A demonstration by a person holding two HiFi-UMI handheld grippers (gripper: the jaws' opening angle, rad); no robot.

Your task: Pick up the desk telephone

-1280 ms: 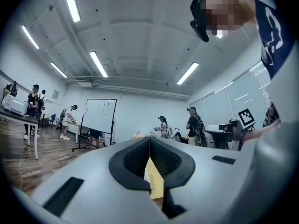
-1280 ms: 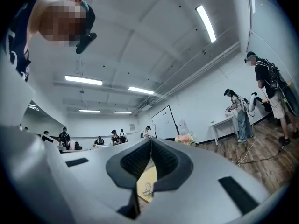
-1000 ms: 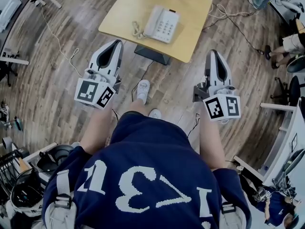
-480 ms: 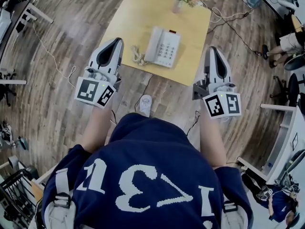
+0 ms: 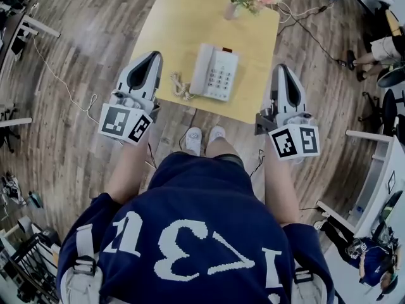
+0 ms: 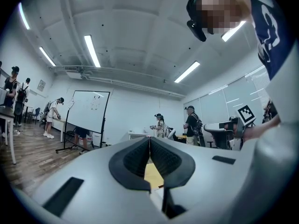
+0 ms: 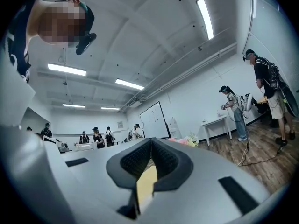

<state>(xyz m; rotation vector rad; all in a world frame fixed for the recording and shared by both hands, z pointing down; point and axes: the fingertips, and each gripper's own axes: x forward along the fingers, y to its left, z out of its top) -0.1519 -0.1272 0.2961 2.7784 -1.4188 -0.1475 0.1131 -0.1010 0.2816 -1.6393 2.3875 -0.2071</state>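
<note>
While flat on the table (image 5: 183,24), white keypad desk telephone (image 5: 215,72); left gripper (image 5: 154,56), right gripper (image 5: 281,69) closed, empty.

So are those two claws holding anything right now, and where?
Nothing is held. The left gripper and right gripper are both shut and empty; the desk telephone lies untouched on the table between them.

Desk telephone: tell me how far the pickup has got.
Done: nothing yet. The desk telephone lies flat on the yellow table, handset on its cradle. In hand: the person stands at the table's near edge; in the head view the left gripper and right gripper flank the telephone, both shut, empty and clear of it. Left: open the jaws, grip the telephone, lift it.
</note>
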